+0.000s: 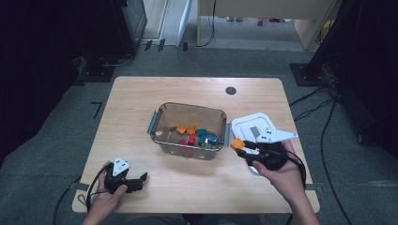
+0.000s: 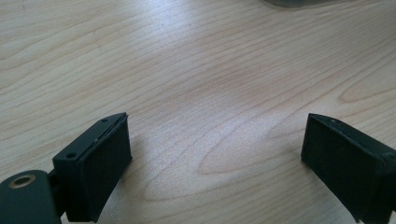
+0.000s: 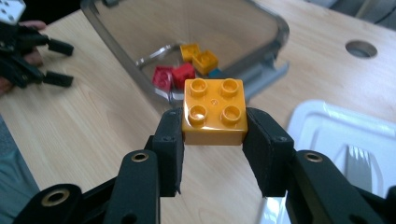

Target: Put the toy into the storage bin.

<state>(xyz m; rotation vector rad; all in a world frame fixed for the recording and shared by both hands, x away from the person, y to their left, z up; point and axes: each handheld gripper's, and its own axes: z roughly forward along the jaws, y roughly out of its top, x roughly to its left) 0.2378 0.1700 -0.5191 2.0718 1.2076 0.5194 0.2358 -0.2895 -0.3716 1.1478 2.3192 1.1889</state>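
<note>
Beside the clear bin (image 1: 157, 123), the right gripper (image 3: 215, 126) pinches a light, stiff, probably slick orange brick (image 3: 215, 112) by its flat sides, while the left gripper (image 2: 215, 154) rests spread.

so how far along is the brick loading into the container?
Done: several bricks, orange, red and teal, already lie in the clear container. In hand: the right hand-held gripper is shut on an orange brick, beside the container, not yet over it. The left hand-held gripper is open over bare table. Left: drop this brick in; the white lid lies off.
</note>
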